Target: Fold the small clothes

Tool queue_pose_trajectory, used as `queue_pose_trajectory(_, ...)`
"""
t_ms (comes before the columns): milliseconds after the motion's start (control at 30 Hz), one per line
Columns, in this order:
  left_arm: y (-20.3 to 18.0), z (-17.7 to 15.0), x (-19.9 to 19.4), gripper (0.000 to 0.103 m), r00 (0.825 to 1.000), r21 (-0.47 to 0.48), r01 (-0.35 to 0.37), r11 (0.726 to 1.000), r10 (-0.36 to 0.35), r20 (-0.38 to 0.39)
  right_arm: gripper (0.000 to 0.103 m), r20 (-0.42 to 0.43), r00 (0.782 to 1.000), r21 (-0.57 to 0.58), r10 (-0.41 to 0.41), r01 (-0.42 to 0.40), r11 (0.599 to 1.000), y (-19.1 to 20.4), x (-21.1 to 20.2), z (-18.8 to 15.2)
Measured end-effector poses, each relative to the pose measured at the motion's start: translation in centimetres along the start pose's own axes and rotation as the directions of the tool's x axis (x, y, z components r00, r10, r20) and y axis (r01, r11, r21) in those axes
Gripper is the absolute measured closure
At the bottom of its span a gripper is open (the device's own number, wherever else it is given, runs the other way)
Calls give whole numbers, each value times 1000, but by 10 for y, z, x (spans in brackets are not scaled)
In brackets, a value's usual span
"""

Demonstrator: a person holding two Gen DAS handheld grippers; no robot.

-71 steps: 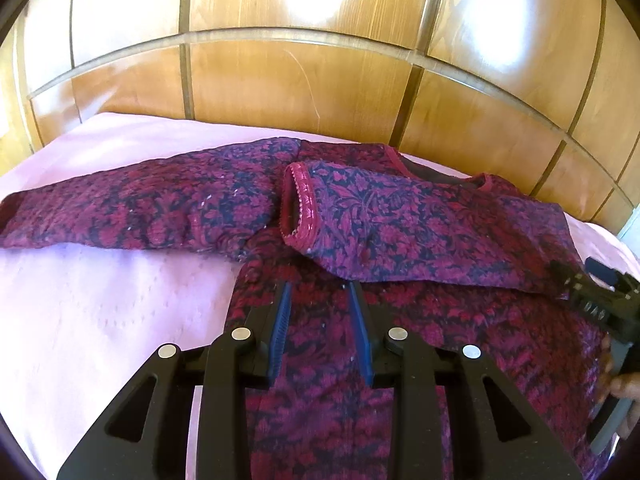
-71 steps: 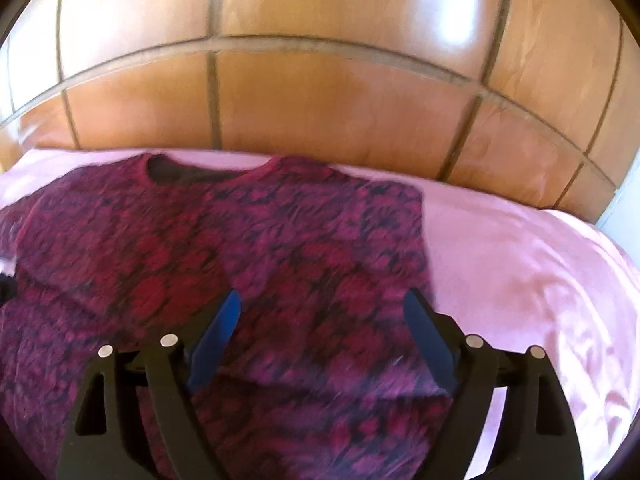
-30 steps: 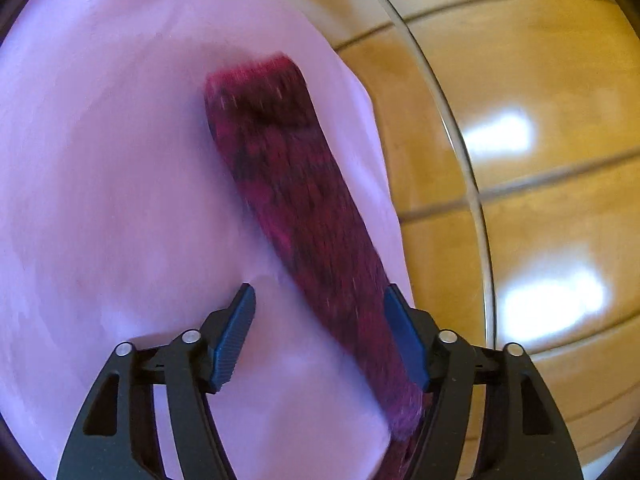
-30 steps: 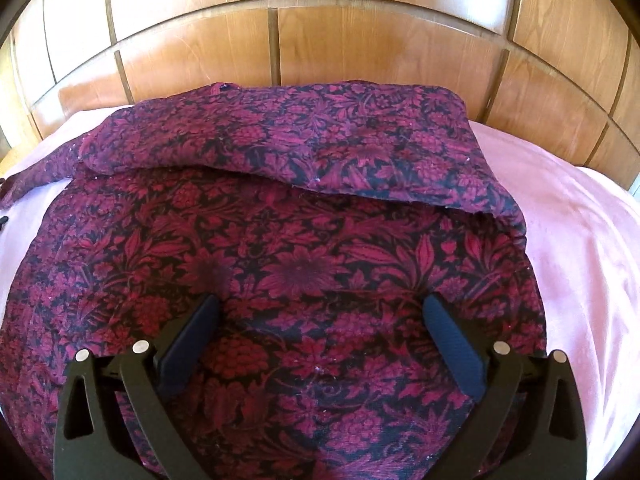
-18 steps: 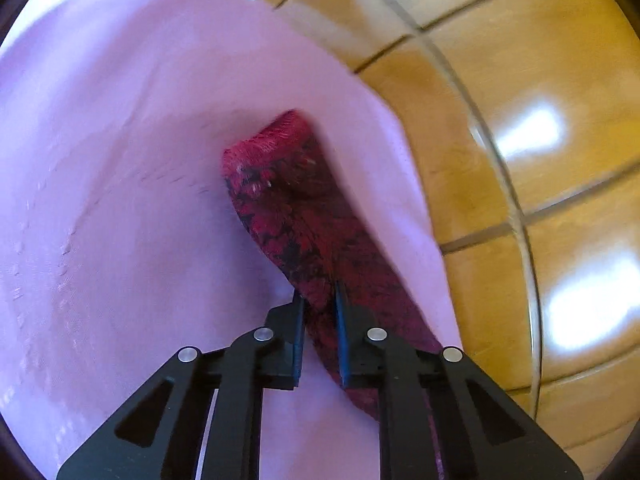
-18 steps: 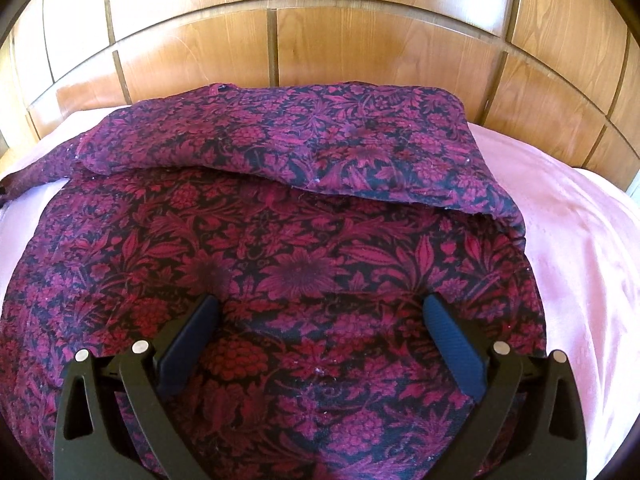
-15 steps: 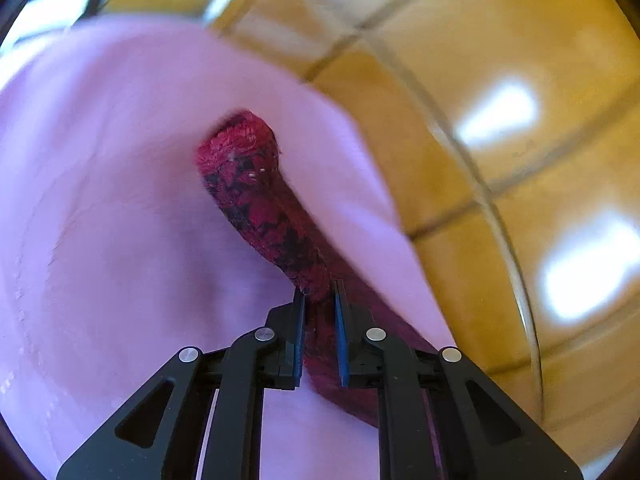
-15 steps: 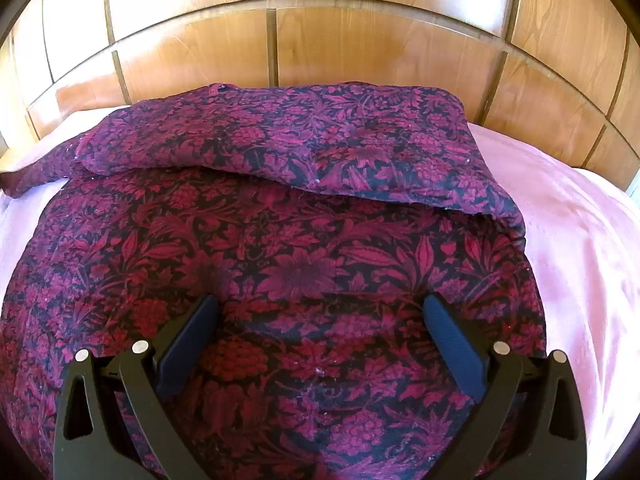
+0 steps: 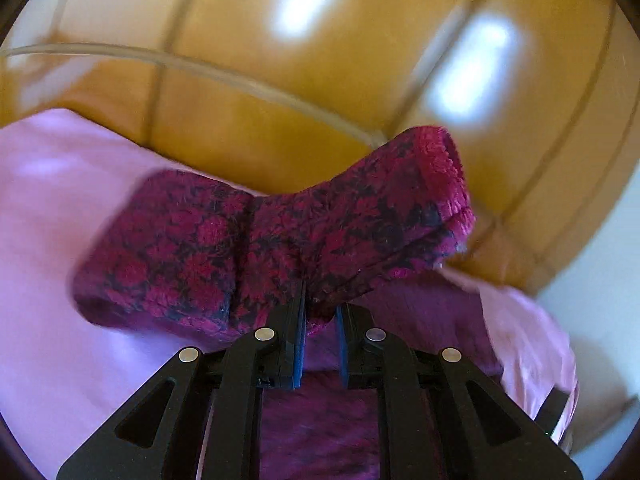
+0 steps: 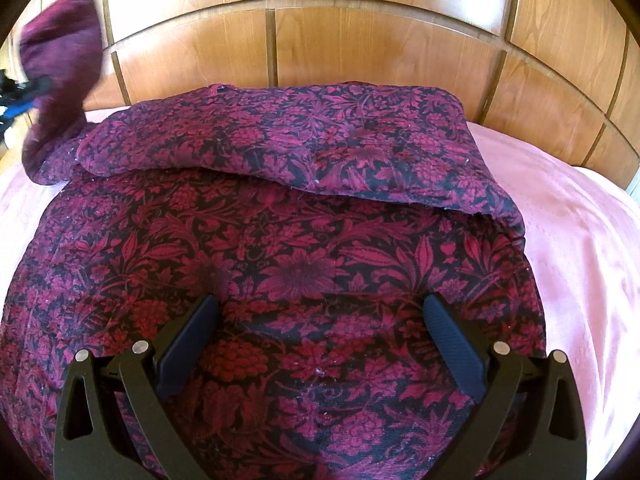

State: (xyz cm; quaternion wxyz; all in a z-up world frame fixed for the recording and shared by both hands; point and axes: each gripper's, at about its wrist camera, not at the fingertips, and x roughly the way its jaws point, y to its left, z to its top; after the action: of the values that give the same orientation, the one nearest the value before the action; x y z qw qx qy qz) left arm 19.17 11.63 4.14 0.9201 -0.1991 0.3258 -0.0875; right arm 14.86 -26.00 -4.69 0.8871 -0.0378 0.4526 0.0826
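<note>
Sleeve (image 9: 280,232) blurs, clamped in left gripper (image 9: 320,312); right gripper (image 10: 320,340) gapes over garment (image 10: 280,260).

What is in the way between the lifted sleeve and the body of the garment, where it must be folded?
Nothing visible. The left gripper is shut on the sleeve, raised above the pink sheet. The garment body lies flat, with the other sleeve already folded across its top. The right gripper hovers open over the body's lower part, apart from that path.

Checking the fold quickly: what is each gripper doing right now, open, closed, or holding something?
Left gripper: closed on the sleeve, lifted off the bed.
Right gripper: open, holding nothing, over the garment.
</note>
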Motion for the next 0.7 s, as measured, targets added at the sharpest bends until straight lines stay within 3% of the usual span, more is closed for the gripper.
queue_pose_trajectory(133, -30, -22, 33, 89, 996, 81, 5, 997, 3, -92, 2, 0, 1000, 3, 3, -3, 1000, -1, 0, 0)
queue_pose_trajectory(233, -41, -30, 46, 70, 992, 133, -18, 991, 35, -123, 2, 1, 1000, 5, 5, -5, 1000, -1, 0, 0)
queue_pose_trajectory(300, -41, -32, 45, 50, 992, 144, -16, 989, 33, -120, 2, 1, 1000, 7, 7, -7, 1000, -2, 0, 0)
queue_pose_trajectory(433, -35, -37, 26, 37, 996, 139, -16, 990, 27, -80, 2, -1, 1000, 20, 22, -22, 1000, -5, -2, 2)
queue_pose_trajectory(467, -33, -39, 20, 33, 997, 141, -24, 990, 34, -64, 2, 2, 999, 36, 39, -40, 999, -8, -4, 4)
queue_pose_trajectory(567, -24, -48, -1, 31, 998, 143, -58, 988, 62, -19, 10, 25, 991, 123, 128, -130, 984, -19, -12, 13)
queue_pose_trajectory(700, -7, -55, -3, 31, 986, 138, -164, 977, 165, 2, 23, 60, 958, 211, 281, -287, 934, -14, -13, 41)
